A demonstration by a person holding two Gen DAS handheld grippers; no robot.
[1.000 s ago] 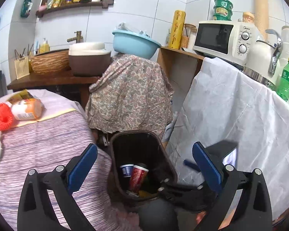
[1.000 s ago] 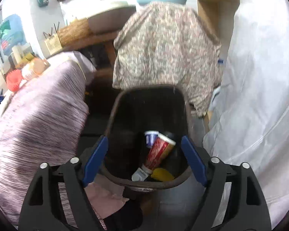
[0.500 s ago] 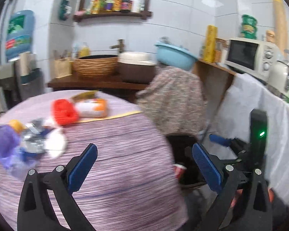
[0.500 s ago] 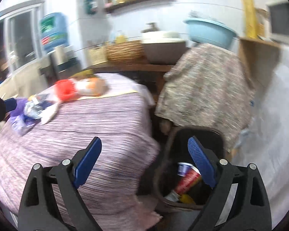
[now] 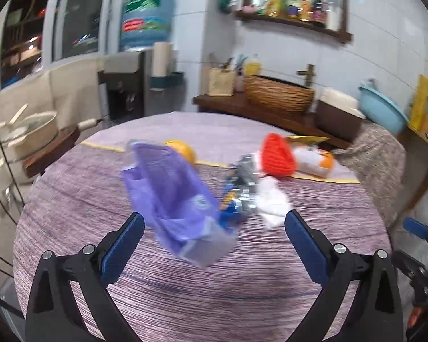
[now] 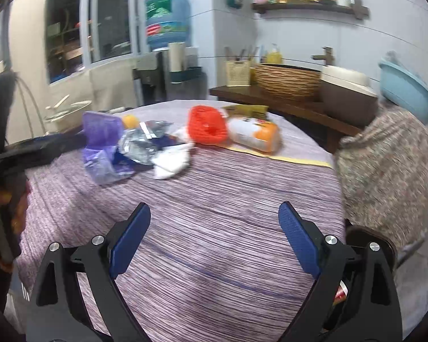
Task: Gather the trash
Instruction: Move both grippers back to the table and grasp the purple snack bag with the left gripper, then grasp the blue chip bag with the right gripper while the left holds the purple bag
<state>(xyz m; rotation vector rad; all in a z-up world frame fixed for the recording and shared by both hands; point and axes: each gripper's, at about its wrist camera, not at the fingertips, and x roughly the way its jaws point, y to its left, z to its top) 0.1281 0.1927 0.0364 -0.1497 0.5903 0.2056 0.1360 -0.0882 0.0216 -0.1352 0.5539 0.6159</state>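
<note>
Trash lies on the round table with the purple striped cloth [image 5: 214, 279]: a purple plastic wrapper [image 5: 174, 196], a crumpled silver-and-blue foil packet [image 5: 242, 188], a white tissue [image 5: 272, 203], a red mesh item [image 5: 276, 156] and a white-and-orange packet [image 5: 314, 161]. My left gripper [image 5: 214, 242] is open and empty, just in front of the purple wrapper. My right gripper [image 6: 214, 236] is open and empty above the near side of the table [image 6: 214, 228], short of the purple wrapper [image 6: 102, 148], foil [image 6: 142, 142] and tissue [image 6: 171, 161]. The dark bin's rim [image 6: 368, 236] shows at lower right.
An orange fruit [image 5: 182, 148] lies behind the wrapper. A floral-covered stand [image 6: 385, 171] stands to the table's right. A wooden counter [image 5: 271, 114] with a wicker basket and brown basin runs behind. A water dispenser [image 5: 128, 85] stands far left.
Both grippers have swung left and up from the bin to the table. The trash pile now sits in front of the left gripper. Both stayed open and empty.
</note>
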